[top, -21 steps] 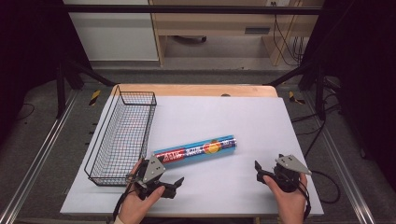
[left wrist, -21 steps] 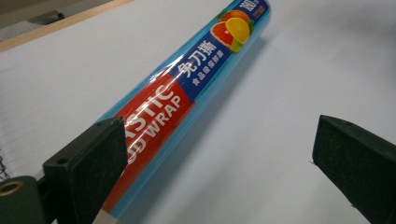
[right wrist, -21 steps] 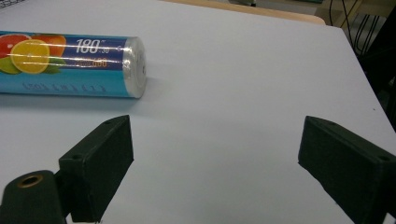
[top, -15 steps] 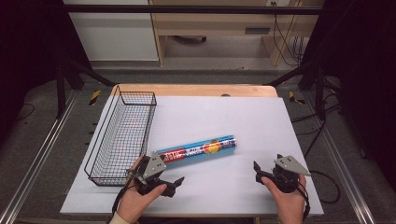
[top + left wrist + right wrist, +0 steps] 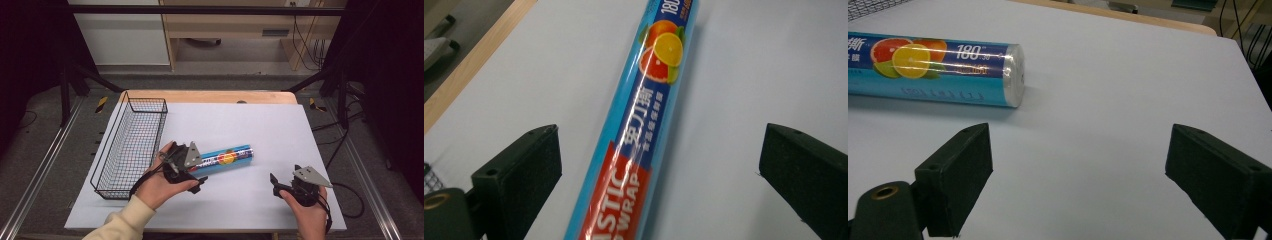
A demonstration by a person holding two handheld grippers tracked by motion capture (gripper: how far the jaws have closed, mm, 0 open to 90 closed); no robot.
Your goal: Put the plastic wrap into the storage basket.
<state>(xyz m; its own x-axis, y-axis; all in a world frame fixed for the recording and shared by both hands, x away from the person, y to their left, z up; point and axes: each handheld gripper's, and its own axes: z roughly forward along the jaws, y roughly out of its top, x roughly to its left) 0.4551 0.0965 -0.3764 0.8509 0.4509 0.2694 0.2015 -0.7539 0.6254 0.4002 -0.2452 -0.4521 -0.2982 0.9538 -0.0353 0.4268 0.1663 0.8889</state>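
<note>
A blue plastic-wrap roll (image 5: 227, 157) with a fruit print lies on the white table top, right of a wire basket. My left gripper (image 5: 191, 164) sits over the roll's left end. In the left gripper view the roll (image 5: 639, 135) runs lengthwise between the two wide-apart jaws, and the left gripper (image 5: 659, 150) is open and not touching it. My right gripper (image 5: 284, 177) rests near the front right of the table, apart from the roll. It is open (image 5: 1078, 150) with bare table between its jaws, and the roll's end (image 5: 1013, 75) lies ahead to its left.
A black wire basket (image 5: 131, 145) stands along the table's left side, and nothing shows inside it. The white sheet (image 5: 280, 130) covers the table, with a wooden edge (image 5: 210, 96) at the back. Metal rails run past both sides.
My left gripper has moved forward from the front edge to the roll's left end and now straddles it. The right gripper has barely shifted. The roll has not moved.
</note>
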